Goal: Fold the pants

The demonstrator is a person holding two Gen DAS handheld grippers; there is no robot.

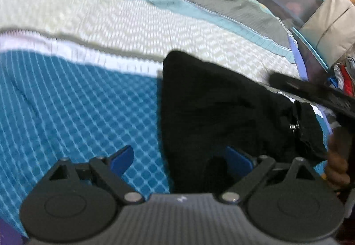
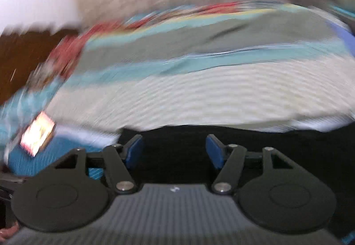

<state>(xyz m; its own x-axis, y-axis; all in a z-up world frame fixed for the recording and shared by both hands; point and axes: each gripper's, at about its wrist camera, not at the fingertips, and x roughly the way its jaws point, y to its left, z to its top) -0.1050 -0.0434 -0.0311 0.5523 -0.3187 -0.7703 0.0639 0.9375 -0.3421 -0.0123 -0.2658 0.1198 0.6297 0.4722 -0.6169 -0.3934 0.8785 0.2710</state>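
Note:
The black pants (image 1: 210,100) lie bunched in a folded heap on a quilted bedspread, with a metal button showing near their right side. My left gripper (image 1: 180,161) hovers over their near left edge, open wide; its right pad is above the black cloth and its left pad above the blue quilt, and nothing is pinched. In the blurred right wrist view, my right gripper (image 2: 174,152) is open above the pants (image 2: 288,145), which fill the bottom of the frame. No cloth is caught between its blue pads.
The bedspread has a blue checked band (image 1: 77,111), a cream band (image 1: 133,22) and grey and teal stripes beyond. Storage boxes (image 1: 295,0) and a beige cushion (image 1: 332,27) stand past the bed's right edge. A person's hand (image 1: 337,165) shows there. A lit screen (image 2: 37,134) lies at left.

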